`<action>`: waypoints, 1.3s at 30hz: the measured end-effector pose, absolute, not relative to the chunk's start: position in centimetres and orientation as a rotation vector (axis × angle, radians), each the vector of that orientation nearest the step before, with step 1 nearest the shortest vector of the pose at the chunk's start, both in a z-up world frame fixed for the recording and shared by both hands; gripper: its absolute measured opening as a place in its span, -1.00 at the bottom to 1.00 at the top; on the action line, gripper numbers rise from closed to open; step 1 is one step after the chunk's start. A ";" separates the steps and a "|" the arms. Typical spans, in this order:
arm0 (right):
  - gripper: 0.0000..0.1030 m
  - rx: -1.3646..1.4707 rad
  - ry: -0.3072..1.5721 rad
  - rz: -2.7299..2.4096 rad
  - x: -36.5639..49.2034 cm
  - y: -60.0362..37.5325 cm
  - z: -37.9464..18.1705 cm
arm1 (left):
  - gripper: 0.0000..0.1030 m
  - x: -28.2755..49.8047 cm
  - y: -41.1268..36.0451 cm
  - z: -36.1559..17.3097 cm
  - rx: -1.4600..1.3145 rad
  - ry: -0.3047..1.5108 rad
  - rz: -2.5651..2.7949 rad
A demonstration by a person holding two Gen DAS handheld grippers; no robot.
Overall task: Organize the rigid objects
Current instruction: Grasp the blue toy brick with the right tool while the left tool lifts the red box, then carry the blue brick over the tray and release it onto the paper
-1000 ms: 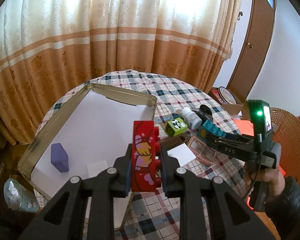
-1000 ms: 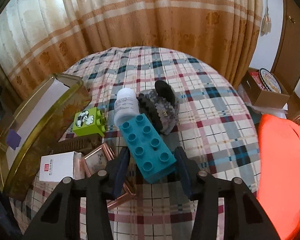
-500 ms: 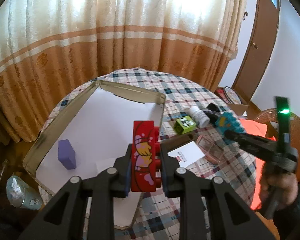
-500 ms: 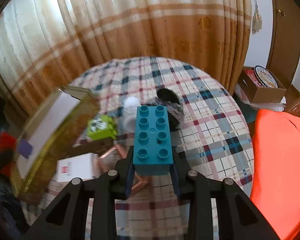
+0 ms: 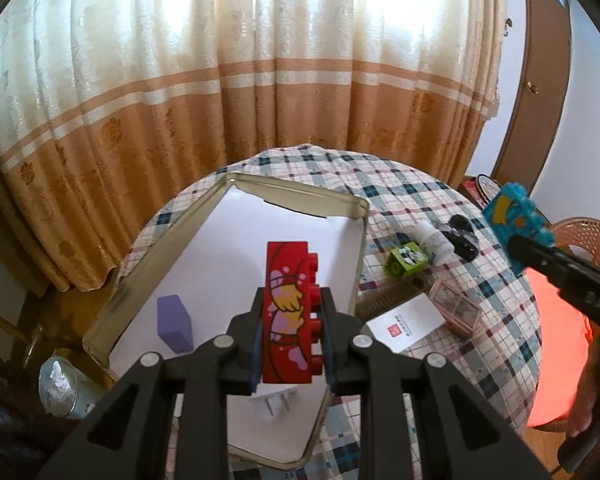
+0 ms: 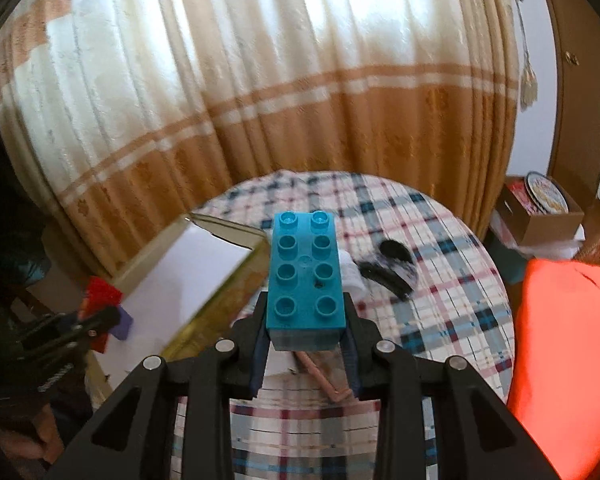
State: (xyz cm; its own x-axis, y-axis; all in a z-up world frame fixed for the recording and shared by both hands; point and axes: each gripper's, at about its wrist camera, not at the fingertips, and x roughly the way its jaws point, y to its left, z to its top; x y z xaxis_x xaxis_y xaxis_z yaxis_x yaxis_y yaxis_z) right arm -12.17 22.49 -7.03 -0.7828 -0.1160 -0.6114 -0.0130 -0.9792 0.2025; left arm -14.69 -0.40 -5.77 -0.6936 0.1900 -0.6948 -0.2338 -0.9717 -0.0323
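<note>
My left gripper is shut on a red toy brick with a cartoon print and holds it above the metal tray, which is lined with white paper. A purple block lies in the tray. My right gripper is shut on a teal toy brick, studs up, held high above the plaid table. The teal brick also shows at the right of the left wrist view. The red brick shows at the left of the right wrist view.
On the table right of the tray lie a green brick, a white bottle, a black object, a pink-framed box, a white card and a comb. An orange cloth is at the right.
My right gripper has lifted the teal brick off the table and carried it up and left toward the tray. My left gripper has risen a little with the red brick.
</note>
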 end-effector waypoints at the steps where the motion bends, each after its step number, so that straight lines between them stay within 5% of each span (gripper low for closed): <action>1: -0.35 0.995 -0.286 -2.903 -12.1 22.0 -6.6 | -0.58 -14.7 -0.5 -5.8 -1.096 0.087 2.700; 39: -0.34 0.913 -0.086 -2.864 -13.7 13.1 -4.9 | -0.58 -17.6 -4.5 -5.8 -1.112 0.125 2.846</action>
State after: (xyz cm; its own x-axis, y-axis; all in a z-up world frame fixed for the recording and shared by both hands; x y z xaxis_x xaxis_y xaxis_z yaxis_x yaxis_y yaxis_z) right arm -13.72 13.09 -4.87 -0.8077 -0.1448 -0.5715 0.1100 -0.9894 0.0951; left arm -17.63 -4.48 -5.80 -0.7323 0.0483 -0.6793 -0.1075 -0.9932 0.0453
